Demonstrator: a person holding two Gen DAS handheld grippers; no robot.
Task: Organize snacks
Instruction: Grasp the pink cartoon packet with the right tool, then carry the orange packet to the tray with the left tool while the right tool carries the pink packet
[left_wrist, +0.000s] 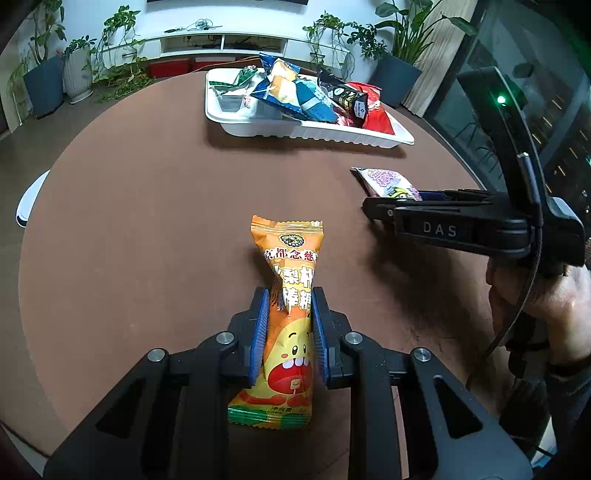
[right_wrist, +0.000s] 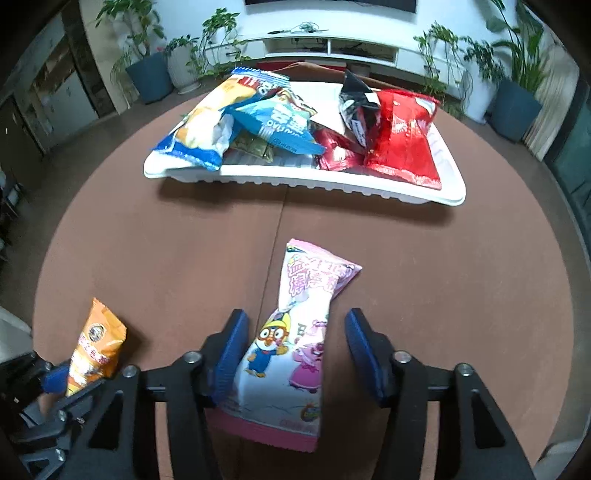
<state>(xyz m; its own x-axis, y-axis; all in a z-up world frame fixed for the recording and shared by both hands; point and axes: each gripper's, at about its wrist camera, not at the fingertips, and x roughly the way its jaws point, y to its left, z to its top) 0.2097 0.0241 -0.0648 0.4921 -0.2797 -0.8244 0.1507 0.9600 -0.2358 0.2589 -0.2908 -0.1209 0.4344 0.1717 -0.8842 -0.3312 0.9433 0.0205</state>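
Gripper on my left hand (left_wrist: 288, 332) first: from its own camera, both blue pads press into the waist of the orange lollipop packet (left_wrist: 284, 317), pinching it so the wrapper crumples between them. The packet's long axis runs straight ahead along my fingers, pointing across the brown counter (left_wrist: 147, 184) toward the white tray (left_wrist: 314, 129), which sits well apart at the far side, already heaped with snack bags. Off to the right in this view my right gripper (left_wrist: 373, 210) reaches over the pink packet (left_wrist: 388, 181). From the right wrist camera, that right gripper (right_wrist: 291, 350) stands spread around the pink packet (right_wrist: 291, 350); the left pad (right_wrist: 229, 354) touches or nearly touches its edge, while the right pad is clear of it, so I judge nothing is gripped yet. This packet also lies lengthwise along my fingers, its far end leaning slightly right, with the tray (right_wrist: 332, 188) directly beyond. I judge both hands face the tray about equally.
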